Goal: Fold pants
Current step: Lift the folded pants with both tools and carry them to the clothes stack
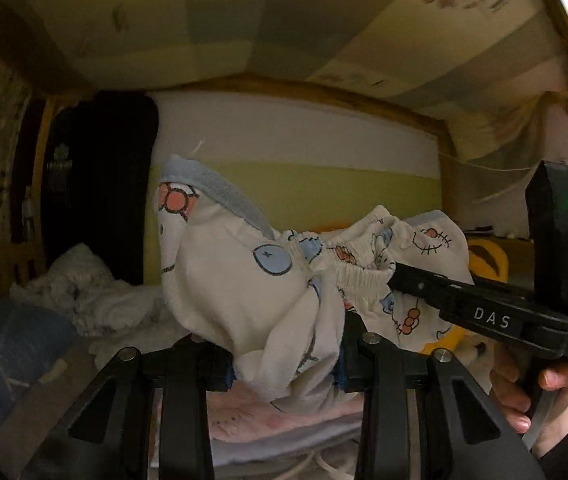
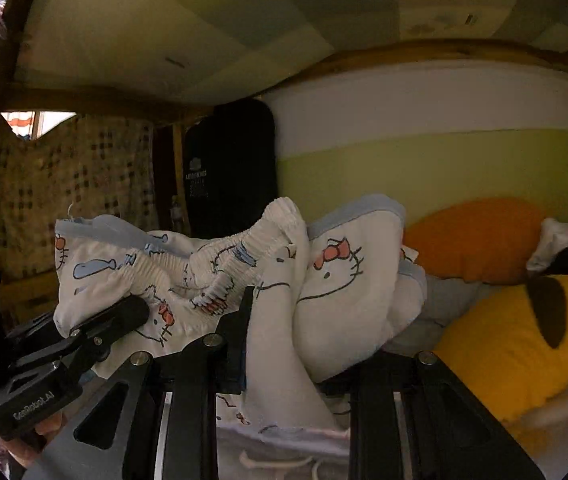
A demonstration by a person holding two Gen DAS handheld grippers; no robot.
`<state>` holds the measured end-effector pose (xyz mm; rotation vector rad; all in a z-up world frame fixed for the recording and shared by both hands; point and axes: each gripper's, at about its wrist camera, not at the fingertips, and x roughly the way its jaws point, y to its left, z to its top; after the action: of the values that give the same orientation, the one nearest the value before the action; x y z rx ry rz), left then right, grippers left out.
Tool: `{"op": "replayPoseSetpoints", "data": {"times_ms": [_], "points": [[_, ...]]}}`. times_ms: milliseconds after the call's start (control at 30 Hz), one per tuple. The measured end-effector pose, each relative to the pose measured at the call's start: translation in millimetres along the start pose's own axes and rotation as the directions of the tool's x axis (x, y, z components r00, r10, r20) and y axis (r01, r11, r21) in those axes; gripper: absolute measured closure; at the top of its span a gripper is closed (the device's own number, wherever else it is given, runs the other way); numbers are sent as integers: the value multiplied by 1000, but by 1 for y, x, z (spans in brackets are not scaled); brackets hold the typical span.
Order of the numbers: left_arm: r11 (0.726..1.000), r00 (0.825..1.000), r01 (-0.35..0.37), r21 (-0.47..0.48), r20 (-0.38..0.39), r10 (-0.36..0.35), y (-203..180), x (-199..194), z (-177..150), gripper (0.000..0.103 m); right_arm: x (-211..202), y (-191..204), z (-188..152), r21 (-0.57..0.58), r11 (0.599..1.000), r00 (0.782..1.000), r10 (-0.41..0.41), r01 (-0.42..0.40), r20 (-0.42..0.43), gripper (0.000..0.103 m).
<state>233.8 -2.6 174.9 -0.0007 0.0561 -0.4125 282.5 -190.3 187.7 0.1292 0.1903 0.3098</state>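
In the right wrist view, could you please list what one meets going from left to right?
Checked curtain → left gripper → black hanging bag → pants → orange cushion → yellow plush toy.

The bunched pants (image 1: 251, 280) fill the gap ahead of both grippers, blocking a straight reach. On the right side of the bed the orange cushion (image 2: 476, 236) and yellow plush toy (image 2: 516, 352) crowd the way. A crumpled white blanket (image 1: 79, 292) lies to the left.
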Motion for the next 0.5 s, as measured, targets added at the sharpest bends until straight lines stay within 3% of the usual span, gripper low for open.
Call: {"op": "replayPoseSetpoints", "data": {"times_ms": [233,500], "points": [[998,990,-54,15,-128,56,19,74,-49,69,94,-24,-56,49,998,991,-42,48,-124,79],[994,957,-107,22,-268,109,30,119,-90,69,146,-46,-100,56,995,965,-66,83,-253,79]]}}
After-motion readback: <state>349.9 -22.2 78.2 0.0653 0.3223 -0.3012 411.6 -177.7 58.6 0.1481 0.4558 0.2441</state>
